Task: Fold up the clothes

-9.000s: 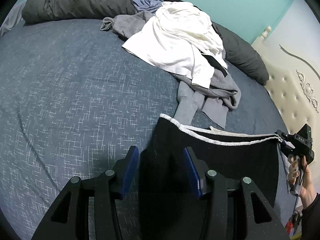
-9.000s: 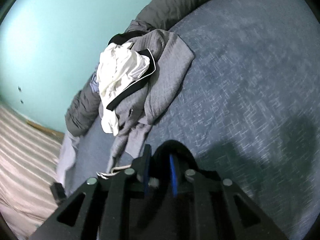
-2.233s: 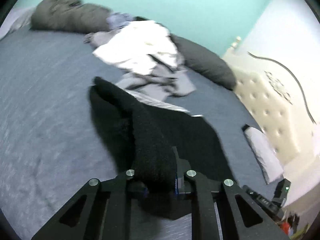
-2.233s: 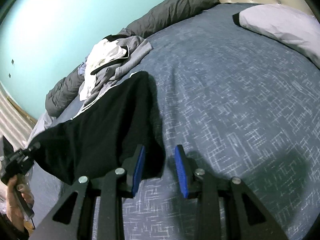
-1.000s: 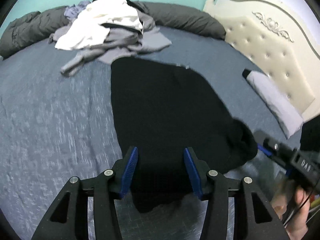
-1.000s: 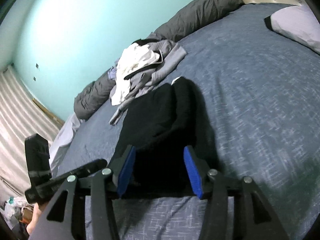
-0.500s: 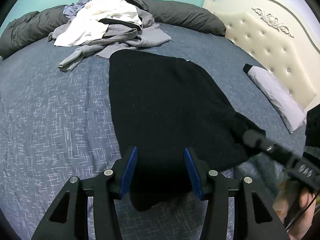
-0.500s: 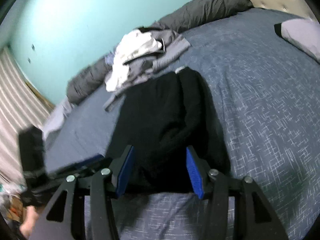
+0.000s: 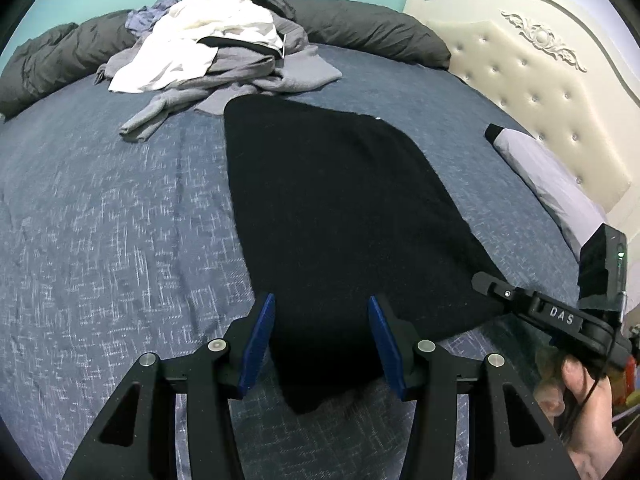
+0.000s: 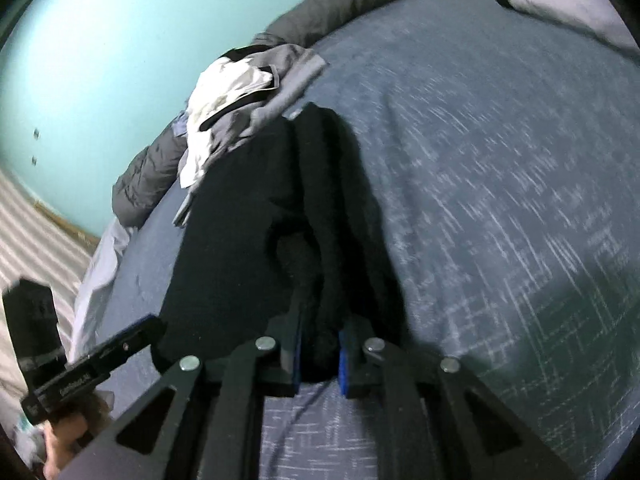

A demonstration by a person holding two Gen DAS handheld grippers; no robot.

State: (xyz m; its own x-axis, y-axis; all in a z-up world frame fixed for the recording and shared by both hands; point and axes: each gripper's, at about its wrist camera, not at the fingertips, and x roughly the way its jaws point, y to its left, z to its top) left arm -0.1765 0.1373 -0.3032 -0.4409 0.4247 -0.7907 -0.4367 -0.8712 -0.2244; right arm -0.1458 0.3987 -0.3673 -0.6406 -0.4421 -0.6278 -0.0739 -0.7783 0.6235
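Right tool (image 10: 318, 354) pinches black garment (image 9: 336, 216); left tool (image 9: 322, 338) spread wide.

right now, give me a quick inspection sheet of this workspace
surface: blue bedspread, mostly flat, light creases.
job's things: black garment spread flat on the bed; its right-hand strip looks doubled over in the right wrist view.
clutter: pile of grey and white clothes at the garment's far end; dark grey duvet rolled along the far edge; pale pillow by the headboard.
grippers: left gripper open over the garment's near edge; right gripper shut on black fabric.
cables: thin black cord by the hand holding the right gripper.
surroundings: teal wall, cream tufted headboard.
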